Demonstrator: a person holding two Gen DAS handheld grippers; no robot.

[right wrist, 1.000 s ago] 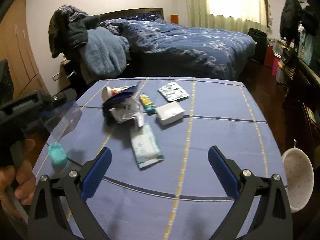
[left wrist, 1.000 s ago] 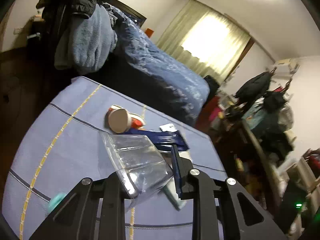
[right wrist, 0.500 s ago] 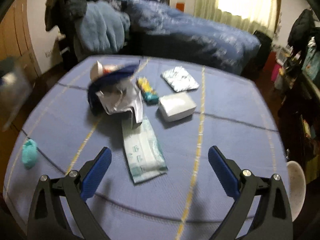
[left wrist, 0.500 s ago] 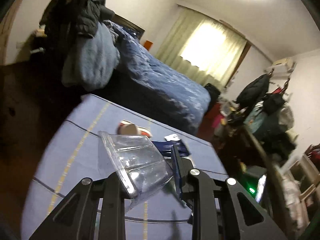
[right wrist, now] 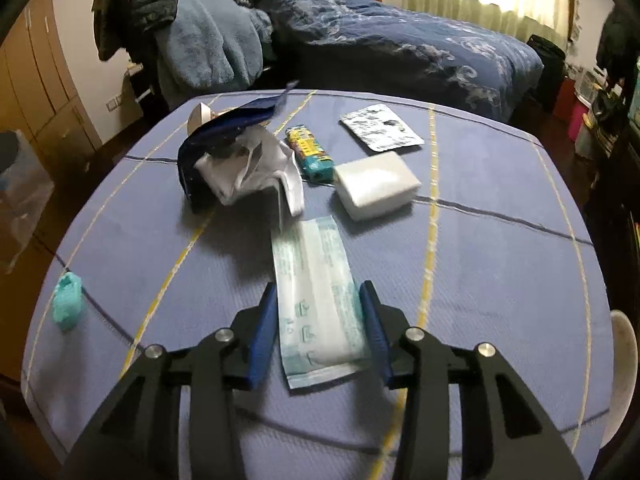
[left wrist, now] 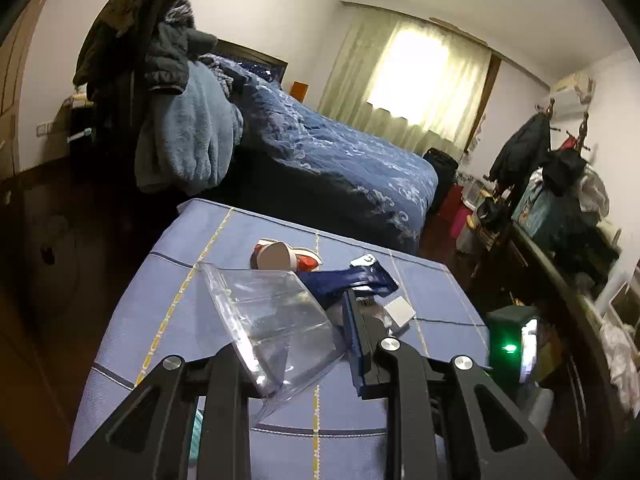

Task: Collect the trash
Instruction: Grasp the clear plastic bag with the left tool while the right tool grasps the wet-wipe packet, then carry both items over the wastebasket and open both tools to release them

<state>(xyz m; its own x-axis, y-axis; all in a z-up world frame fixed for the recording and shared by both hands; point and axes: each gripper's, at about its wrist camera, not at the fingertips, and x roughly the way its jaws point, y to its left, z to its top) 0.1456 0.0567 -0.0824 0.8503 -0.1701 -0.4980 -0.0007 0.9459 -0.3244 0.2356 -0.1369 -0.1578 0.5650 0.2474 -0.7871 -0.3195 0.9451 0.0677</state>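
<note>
My left gripper is shut on a clear plastic zip bag and holds it above the left side of the blue-clothed table. My right gripper is low over the table, its jaws narrowed around the near end of a flat white-and-teal packet that lies on the cloth; whether the pads touch it I cannot tell. Behind it lie a crumpled white wrapper on a dark blue wrapper, a small teal-and-yellow packet, a white block, a blister pack and a teal scrap.
A bed with a blue duvet stands behind the table. A chair piled with clothes is at the back left. A white cup sits off the table's right edge. Cluttered furniture stands on the right.
My right gripper has dropped down and forward to the white-and-teal packet and its jaws have narrowed around it. My left gripper has shifted with the bag still in it.
</note>
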